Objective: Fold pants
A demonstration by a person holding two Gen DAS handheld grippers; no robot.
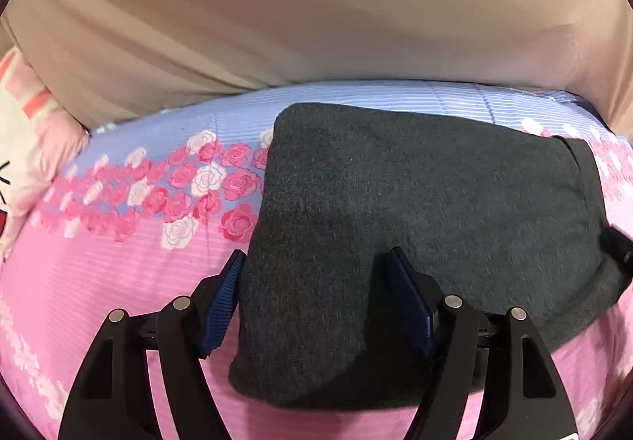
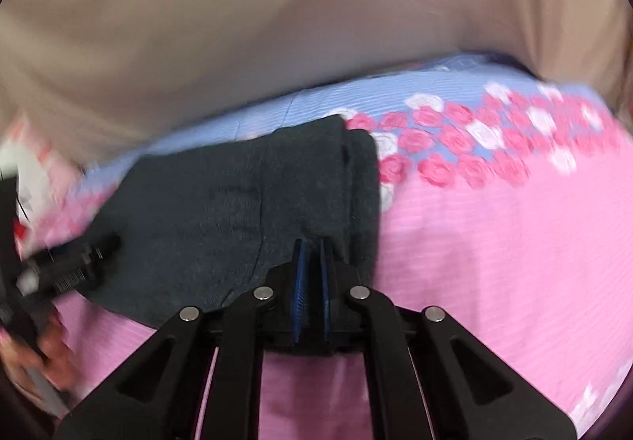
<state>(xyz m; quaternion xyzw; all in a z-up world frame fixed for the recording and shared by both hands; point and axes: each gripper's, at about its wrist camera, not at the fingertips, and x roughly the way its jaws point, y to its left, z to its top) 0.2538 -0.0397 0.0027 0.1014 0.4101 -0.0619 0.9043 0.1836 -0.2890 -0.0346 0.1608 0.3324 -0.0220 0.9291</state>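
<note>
Dark grey pants (image 1: 415, 226) lie folded into a thick rectangle on the pink and blue flowered bedspread (image 1: 118, 282). My left gripper (image 1: 314, 256) is open, its blue pads straddling the near left part of the fold. In the right wrist view the pants (image 2: 221, 210) show layered edges at their right end. My right gripper (image 2: 311, 242) has its pads close together at the near right edge of the pants; I cannot tell whether cloth is pinched. The right gripper's tip shows at the right edge of the left wrist view (image 1: 617, 242). The left gripper appears at the left of the right wrist view (image 2: 67, 266).
A beige curtain or sheet (image 1: 316, 5) hangs behind the bed's far edge. A white and pink cushion (image 1: 27, 147) lies at the far left. Bare bedspread (image 2: 494, 242) extends to the right of the pants. A hand (image 2: 35, 353) holds the left gripper.
</note>
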